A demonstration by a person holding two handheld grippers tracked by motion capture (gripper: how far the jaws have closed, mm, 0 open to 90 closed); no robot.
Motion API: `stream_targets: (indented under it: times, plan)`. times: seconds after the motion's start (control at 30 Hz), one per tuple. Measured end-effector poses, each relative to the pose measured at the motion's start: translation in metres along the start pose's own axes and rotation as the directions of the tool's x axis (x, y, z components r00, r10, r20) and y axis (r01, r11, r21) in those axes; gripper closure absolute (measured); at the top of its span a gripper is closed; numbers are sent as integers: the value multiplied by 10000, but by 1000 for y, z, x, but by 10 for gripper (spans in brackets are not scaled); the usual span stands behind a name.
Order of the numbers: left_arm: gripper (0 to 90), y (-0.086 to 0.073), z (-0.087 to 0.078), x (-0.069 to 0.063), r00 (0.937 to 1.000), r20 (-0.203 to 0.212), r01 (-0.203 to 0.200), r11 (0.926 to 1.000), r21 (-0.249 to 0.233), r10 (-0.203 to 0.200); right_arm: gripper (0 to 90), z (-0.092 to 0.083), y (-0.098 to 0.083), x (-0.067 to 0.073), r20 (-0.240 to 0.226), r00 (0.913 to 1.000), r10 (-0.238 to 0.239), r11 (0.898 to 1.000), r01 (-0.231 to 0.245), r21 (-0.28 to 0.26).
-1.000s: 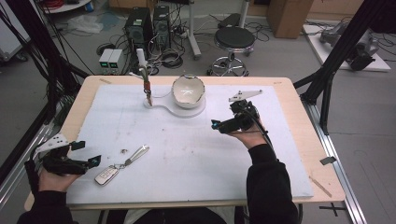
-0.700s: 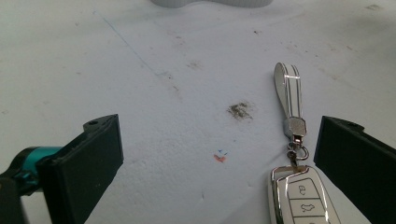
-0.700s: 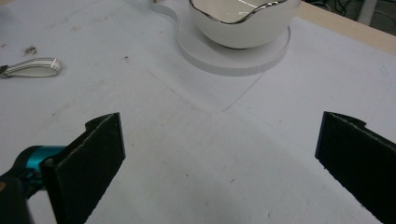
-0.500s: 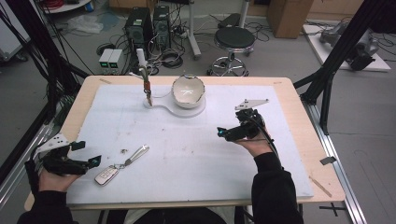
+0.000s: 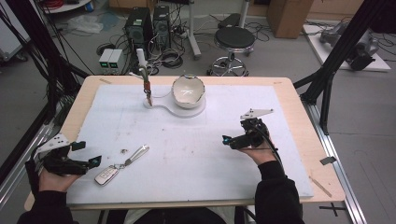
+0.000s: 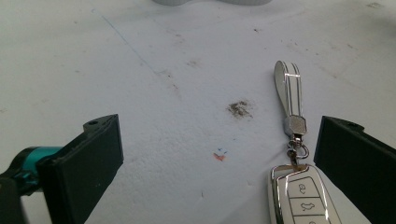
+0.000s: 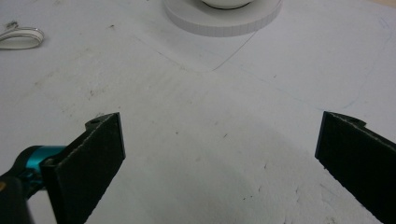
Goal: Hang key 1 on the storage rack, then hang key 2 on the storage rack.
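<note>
A white car key fob point(image 5: 106, 175) with a silver-white strap point(image 5: 138, 153) lies on the white mat near the front left. My left gripper point(image 5: 87, 153) rests open just left of it. In the left gripper view the fob point(image 6: 302, 195) sits by the right jaw and its strap point(image 6: 289, 88) stretches away ahead, while the left gripper point(image 6: 219, 133) has nothing between its jaws. My right gripper point(image 5: 232, 135) is held open over bare mat at the right. In its own view the right gripper point(image 7: 219, 123) faces the round white base point(image 7: 224, 21).
A white bowl point(image 5: 188, 90) stands on a round white base point(image 5: 189, 112) at the back centre. A thin upright tool on a small stand point(image 5: 147, 91) is left of it. A dark smudge point(image 6: 240, 108) marks the mat. Beyond the table are a stool point(image 5: 235, 39) and electronics.
My right gripper has drawn back from near the bowl toward the person and slightly right. The left gripper and the key fob have stayed put.
</note>
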State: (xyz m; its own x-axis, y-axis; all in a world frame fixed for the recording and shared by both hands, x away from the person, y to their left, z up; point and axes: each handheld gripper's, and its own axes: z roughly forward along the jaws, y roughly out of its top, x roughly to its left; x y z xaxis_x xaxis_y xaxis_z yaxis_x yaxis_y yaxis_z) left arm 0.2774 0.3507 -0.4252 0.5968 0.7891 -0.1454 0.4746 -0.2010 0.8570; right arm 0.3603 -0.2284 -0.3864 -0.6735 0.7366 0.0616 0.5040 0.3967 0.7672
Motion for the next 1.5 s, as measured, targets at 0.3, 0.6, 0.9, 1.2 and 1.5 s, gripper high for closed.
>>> stream_targets:
  times: [0.3,0.6,0.9,1.2,1.5]
  plan:
    - [18,0,0,0,10000,5,10,10000,11,-10,7,-5,-14,-1,11,10000,-47,9997,47,-258]
    - [18,0,1,0,10000,10,6,10000,41,-6,7,-6,-29,1,154,9998,-153,9991,159,-388]
    - [18,1,1,-3,10000,69,-72,10000,19,72,7,-10,-43,1,374,9993,-9,9983,31,-590]
    - [18,9,9,-12,9987,305,-404,9990,168,398,7,-16,-56,-5,506,9984,250,9969,-212,-754]
    - [18,13,18,-20,9964,572,-645,9968,467,618,7,-19,-64,-8,619,9976,322,9971,-277,-714]
